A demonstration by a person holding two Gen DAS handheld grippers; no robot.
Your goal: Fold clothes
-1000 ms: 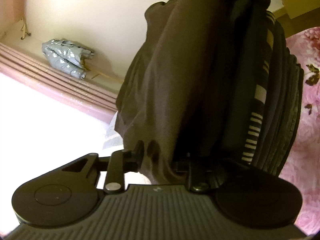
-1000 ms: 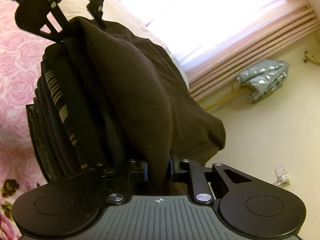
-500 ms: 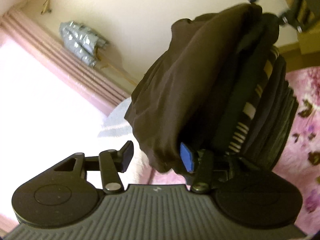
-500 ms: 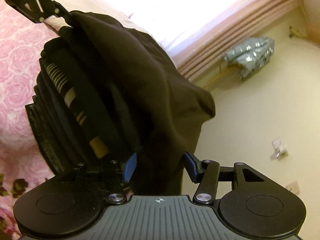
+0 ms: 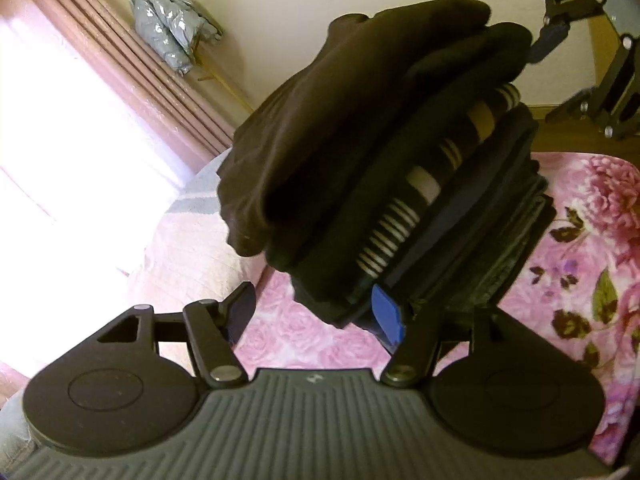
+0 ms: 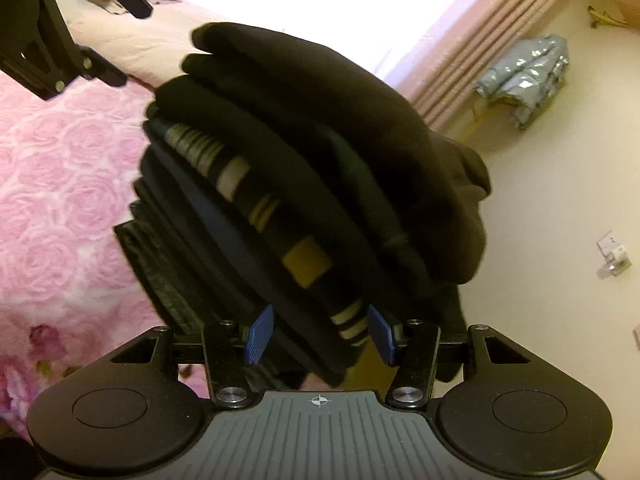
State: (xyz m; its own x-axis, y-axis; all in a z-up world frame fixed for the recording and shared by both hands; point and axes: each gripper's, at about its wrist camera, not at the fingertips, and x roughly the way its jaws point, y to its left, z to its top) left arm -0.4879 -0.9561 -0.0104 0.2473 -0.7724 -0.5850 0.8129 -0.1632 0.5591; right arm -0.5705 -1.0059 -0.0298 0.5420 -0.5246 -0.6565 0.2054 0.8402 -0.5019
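Dark brown garment (image 5: 352, 120): lying folded atop the clothes pile (image 5: 460, 216) on the pink floral bed (image 5: 592, 240), both the left gripper (image 5: 316, 312) and right gripper (image 6: 318, 332) having just been opening, fingers released and backing off toward six o'clock, the placement looking finished.

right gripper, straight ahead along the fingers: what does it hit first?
Most likely the stack of folded clothes. The right gripper has just been opening, its pads clear of fabric, and the stack's near edge already sits between the fingers, so almost no free travel remains, though depth is unclear.
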